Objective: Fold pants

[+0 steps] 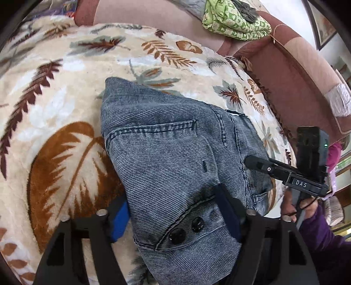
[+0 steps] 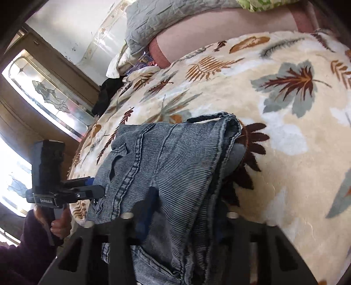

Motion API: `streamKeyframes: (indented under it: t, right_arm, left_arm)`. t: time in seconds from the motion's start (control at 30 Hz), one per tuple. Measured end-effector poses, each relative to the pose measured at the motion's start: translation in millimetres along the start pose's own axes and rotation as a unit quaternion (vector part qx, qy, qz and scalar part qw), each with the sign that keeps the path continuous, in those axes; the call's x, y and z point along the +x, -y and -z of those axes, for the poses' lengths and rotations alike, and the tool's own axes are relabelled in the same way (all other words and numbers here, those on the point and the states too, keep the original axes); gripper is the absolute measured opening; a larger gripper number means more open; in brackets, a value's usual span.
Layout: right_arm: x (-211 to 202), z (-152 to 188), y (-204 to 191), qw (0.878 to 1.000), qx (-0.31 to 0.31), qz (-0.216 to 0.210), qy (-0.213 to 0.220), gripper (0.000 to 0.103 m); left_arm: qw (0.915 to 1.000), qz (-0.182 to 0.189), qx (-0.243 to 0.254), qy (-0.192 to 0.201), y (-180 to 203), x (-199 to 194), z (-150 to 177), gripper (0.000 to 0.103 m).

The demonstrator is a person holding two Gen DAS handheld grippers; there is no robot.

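The pants [image 1: 166, 149] are blue-grey jeans, folded into a thick bundle on a cream leaf-print blanket [image 1: 54, 92]. My left gripper [image 1: 175, 221] is shut on the waistband end with the two dark buttons [image 1: 186, 229]; the cloth fills the gap between its blue pads. My right gripper [image 1: 252, 163] comes in from the right and pinches the bundle's right edge. In the right wrist view the jeans [image 2: 175, 166] lie between my right gripper's fingers [image 2: 175, 219], and my left gripper [image 2: 98, 190] grips their left edge.
A pink-brown sofa back [image 1: 291, 72] curves behind the blanket. A green patterned cloth [image 1: 234, 22] lies on top of it. A grey quilted pillow [image 2: 166, 19] and a glass-panelled door [image 2: 48, 92] show in the right wrist view. The person's hands hold both handles.
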State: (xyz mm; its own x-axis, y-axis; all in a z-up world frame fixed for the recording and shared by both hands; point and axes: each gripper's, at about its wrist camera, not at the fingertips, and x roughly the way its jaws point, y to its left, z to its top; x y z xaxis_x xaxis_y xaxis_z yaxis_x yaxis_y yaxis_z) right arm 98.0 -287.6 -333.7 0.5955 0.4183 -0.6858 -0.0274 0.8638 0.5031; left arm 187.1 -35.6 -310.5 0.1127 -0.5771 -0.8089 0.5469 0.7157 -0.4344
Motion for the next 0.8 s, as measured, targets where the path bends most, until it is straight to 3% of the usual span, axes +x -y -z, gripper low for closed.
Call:
streamKeyframes:
  t: [0.17,0.23,0.5,0.67,0.8]
  right_arm:
    - [-17,1,-24,0.998,-0.039,0.034,0.022,0.028]
    - [-26,-2,-35,0.997,-0.056,0.035,0.033,0.026]
    - [-47,-29,-64,0.993,-0.094,0.034,0.063,0.026]
    - [-45,-68,-58,0.993,-0.072,0.026,0.086,0.026]
    - [-18,-102,-37,0.995,-0.033,0.016,0.089,0.027]
  left_arm:
    - [0.9988,-0.043,0.022,0.011,14,-10,-1,0.040]
    - [0.9980,-0.057,0.024,0.016,16,-15,-3,0.034]
    - [0.9949,-0.074,0.050,0.047,35,-40,-27,0.030]
    - [0.9910,-0.096,0.066,0.066,40,-50,-74,0.030]
    - [0.9885,-0.128,0.055,0.059,17,-27,-116,0.030]
